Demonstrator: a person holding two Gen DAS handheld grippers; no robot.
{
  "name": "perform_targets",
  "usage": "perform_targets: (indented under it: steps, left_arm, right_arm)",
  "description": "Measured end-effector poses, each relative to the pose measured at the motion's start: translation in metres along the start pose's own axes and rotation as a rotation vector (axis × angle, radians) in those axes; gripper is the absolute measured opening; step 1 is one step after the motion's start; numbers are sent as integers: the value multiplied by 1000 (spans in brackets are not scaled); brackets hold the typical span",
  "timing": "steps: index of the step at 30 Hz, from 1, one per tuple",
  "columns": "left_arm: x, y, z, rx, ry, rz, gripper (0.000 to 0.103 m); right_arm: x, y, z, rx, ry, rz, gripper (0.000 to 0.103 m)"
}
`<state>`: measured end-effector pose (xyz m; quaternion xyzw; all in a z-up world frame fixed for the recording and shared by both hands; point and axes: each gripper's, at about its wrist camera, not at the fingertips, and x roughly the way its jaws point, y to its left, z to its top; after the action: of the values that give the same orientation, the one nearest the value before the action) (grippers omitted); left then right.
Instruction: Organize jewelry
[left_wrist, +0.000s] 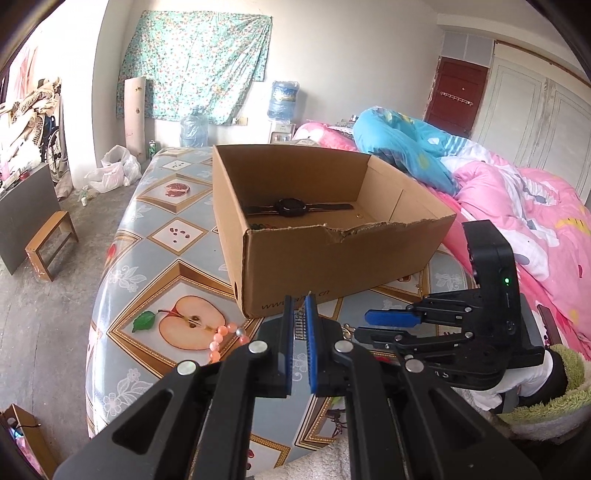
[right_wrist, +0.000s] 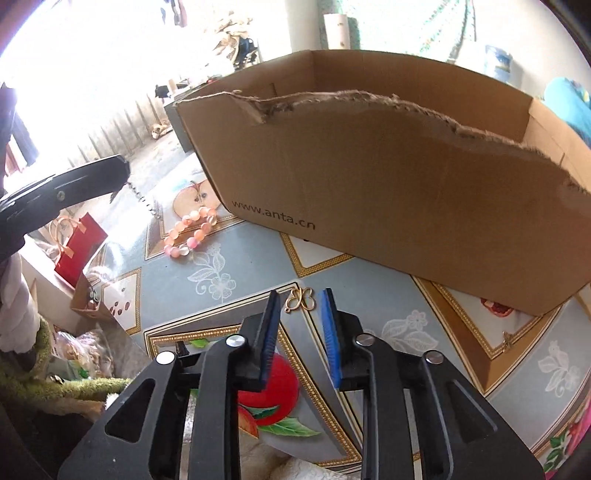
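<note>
Fruit-patterned cloth (right_wrist: 229, 258) covers the surface; a cardboard box (right_wrist: 388, 184) sits ahead of the right gripper (right_wrist: 301, 306), whose parted jaws flank a gold clasp (right_wrist: 300, 300). Left gripper (left_wrist: 298, 306) is closed, empty.

- A web address, "www.anta.cn", is printed in dark letters low on the outer side wall of the open cardboard box (right_wrist: 369, 177), near its bottom corner.
- In the left wrist view the same print on the box is partly hidden.
</note>
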<state>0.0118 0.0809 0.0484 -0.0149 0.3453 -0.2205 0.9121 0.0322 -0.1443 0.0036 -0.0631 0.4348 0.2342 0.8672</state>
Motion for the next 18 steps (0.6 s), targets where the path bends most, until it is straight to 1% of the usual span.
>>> perform_targets:
  steps: [2, 3, 4, 5, 6, 8, 9, 10, 15, 18]
  left_arm:
    - [4, 3, 1, -5, 10, -1, 6]
    - [7, 4, 2, -7, 15, -2, 6]
    - [9, 5, 2, -8, 21, -1, 6]
    - [11, 6, 2, -10, 25, -2, 6]
    - [13, 7, 2, -12, 30, -5, 6]
    - [17, 8, 3, -16, 38, -7, 6]
    - [19, 9, 3, -18, 43, -9, 6]
    - [20, 9, 3, -20, 46, -11, 6]
    - [24, 10, 5, -26, 54, -11, 6]
    - [24, 11, 6, -28, 54, -4, 6]
  right_arm:
    - [8, 13, 2, -81, 3, -13, 29]
    - [12, 20, 8, -116, 5, -20, 29]
    - [13, 20, 8, -145, 11, -21, 29]
    - [19, 21, 11, -164, 26, -15, 29]
    - [33, 26, 12, -178, 46, -5, 29]
    - [38, 25, 12, -202, 57, 14, 28]
    - [41, 26, 14, -208, 67, 24, 24]
    - [36, 21, 15, -213, 76, 23, 15]
    - [36, 16, 17, -198, 100, 52, 15]
    - [34, 8, 17, -138, 105, 86, 15]
